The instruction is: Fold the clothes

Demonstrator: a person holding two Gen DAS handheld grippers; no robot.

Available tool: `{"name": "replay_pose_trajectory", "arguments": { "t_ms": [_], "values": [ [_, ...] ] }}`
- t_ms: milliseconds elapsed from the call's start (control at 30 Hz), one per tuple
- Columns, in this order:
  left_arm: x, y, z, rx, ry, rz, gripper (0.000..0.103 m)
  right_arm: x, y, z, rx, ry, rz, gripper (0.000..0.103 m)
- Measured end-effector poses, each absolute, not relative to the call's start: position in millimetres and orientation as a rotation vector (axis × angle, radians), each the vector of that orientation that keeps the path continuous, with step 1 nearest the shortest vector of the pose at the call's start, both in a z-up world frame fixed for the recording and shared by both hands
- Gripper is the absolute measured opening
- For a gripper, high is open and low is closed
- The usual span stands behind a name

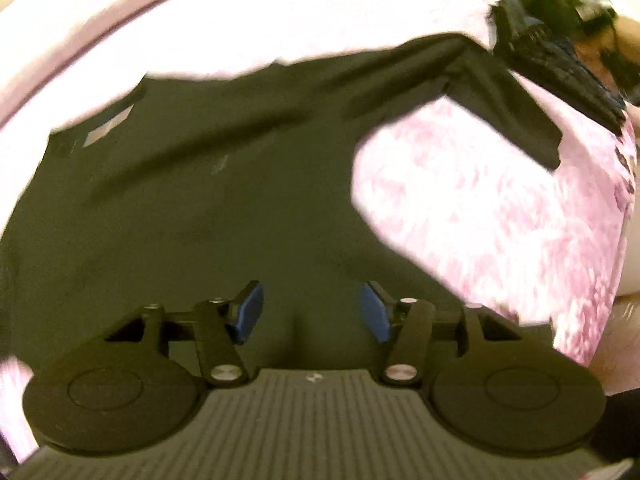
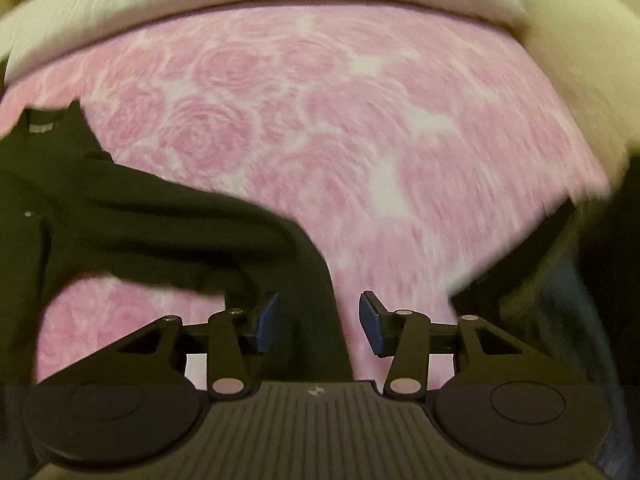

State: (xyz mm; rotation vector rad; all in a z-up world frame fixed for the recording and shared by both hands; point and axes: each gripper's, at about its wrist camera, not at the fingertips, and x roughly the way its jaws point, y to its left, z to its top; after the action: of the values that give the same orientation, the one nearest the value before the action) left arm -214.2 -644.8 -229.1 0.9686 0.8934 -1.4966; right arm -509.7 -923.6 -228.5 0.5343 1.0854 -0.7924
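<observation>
Your left gripper (image 1: 310,312) hangs released above the body of the dark shirt (image 1: 192,200), which lies spread on the pink rose-patterned bedspread (image 1: 480,208). Your right gripper (image 2: 318,322) is also released, pads clear of the cloth, with the shirt's sleeve (image 2: 160,224) draped just beneath it.

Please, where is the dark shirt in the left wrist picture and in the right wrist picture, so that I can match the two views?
Left wrist view: the dark shirt fills the centre and left, one sleeve reaching to the upper right.
Right wrist view: the same shirt lies at the left edge and runs down to the lower middle.
Shared landmark: the pink rose-patterned cover under the shirt, and the shirt's pale neck label.
</observation>
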Motion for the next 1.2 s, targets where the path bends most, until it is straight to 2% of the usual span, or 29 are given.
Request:
{"name": "replay_pose_trajectory", "arguments": {
  "t_ms": [67, 200, 233, 267, 333, 367, 467, 533, 633, 733, 800, 1000, 1200],
  "values": [
    [-222, -671, -232, 0.982, 0.855, -1.552, 0.054, -539, -916, -239, 0.609, 1.090, -0.806, 0.061],
    [-246, -714, -243, 1.007, 0.810, -1.650, 0.060, -568, -913, -267, 0.750, 1.121, -0.778, 0.061],
    [-254, -721, -247, 1.021, 0.802, -1.670, 0.060, -573, -913, -274, 0.788, 1.126, -0.766, 0.055],
    [-261, -727, -251, 1.036, 0.794, -1.691, 0.060, -578, -914, -281, 0.826, 1.130, -0.753, 0.038],
    [-275, -736, -257, 1.071, 0.773, -1.726, 0.060, -586, -913, -292, 0.876, 1.141, -0.733, 0.020],
    [-281, -737, -259, 1.092, 0.759, -1.738, 0.060, -585, -914, -290, 0.864, 1.154, -0.722, 0.002],
    [-290, -738, -264, 1.133, 0.744, -1.751, 0.060, -576, -915, -272, 0.716, 1.260, -0.668, 0.000],
    [-288, -739, -270, 1.140, 0.759, -1.731, 0.060, -571, -914, -249, 0.410, 1.345, -0.726, 0.000],
    [-279, -739, -275, 1.138, 0.796, -1.693, 0.060, -572, -927, -206, 0.082, 1.322, -0.889, 0.000],
    [-268, -736, -278, 1.121, 0.835, -1.660, 0.060, -565, -927, -183, -0.047, 1.276, -0.906, 0.000],
    [-263, -733, -278, 1.112, 0.857, -1.641, 0.060, -557, -919, -187, -0.051, 1.297, -0.844, 0.000],
    [-250, -718, -270, 1.066, 0.877, -1.626, 0.061, -563, -913, -223, 0.167, 1.430, -0.751, 0.000],
    [-232, -710, -270, 0.971, 0.900, -1.633, 0.062, -562, -913, -201, 0.206, 1.415, -0.835, 0.000]
  ]
}}
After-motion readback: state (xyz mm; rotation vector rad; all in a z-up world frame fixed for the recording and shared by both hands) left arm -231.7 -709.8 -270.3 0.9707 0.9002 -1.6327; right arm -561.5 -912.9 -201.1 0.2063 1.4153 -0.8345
